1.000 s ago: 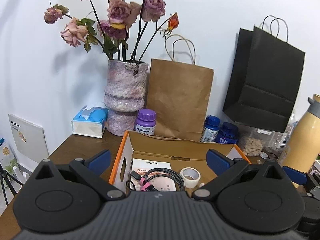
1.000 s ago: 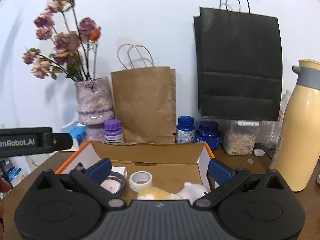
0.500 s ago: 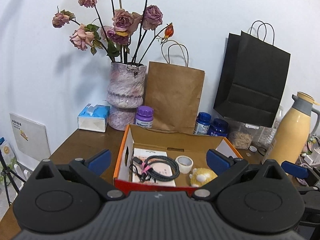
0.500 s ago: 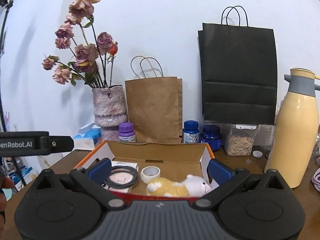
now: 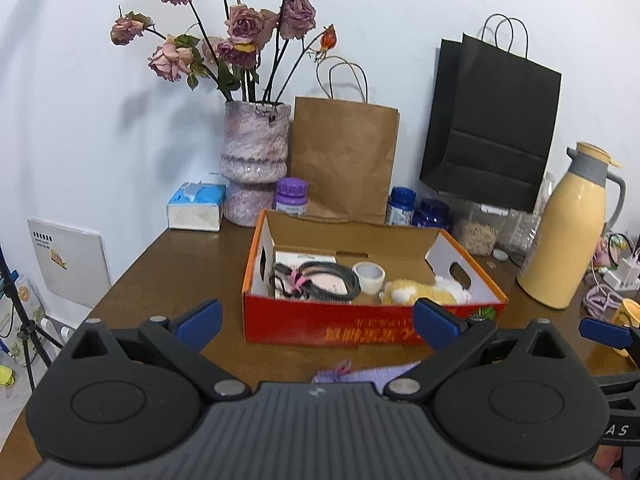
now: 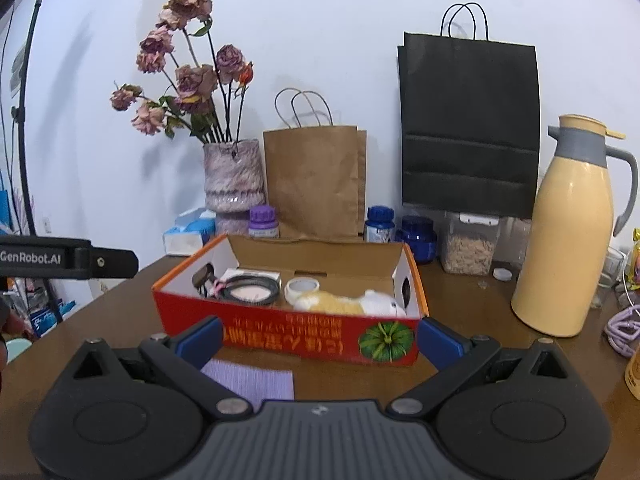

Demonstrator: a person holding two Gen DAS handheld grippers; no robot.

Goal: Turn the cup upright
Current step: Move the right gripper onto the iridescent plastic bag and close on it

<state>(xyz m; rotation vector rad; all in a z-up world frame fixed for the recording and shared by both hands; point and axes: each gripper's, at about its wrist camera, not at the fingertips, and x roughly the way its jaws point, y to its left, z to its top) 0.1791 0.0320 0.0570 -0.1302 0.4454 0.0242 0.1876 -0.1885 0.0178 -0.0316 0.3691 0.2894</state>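
No cup shows clearly in either view. A small yellow object, possibly the cup, peeks in at the right edge of the left wrist view, cut off by the frame, and its pose cannot be told. My left gripper is open and holds nothing, hovering over the brown table in front of a red cardboard box. My right gripper is open too, empty, facing the same box. One of its blue fingertips shows at the right of the left wrist view.
The box holds a cable, a tape roll and a plush toy. A purple cloth lies in front of it. Behind stand a flower vase, a brown bag, a black bag, bottles and a tissue box. A yellow thermos stands right.
Both grippers have drawn back from the box and away from the wall. The box's red front and the purple cloth have come into view. Both stay open.
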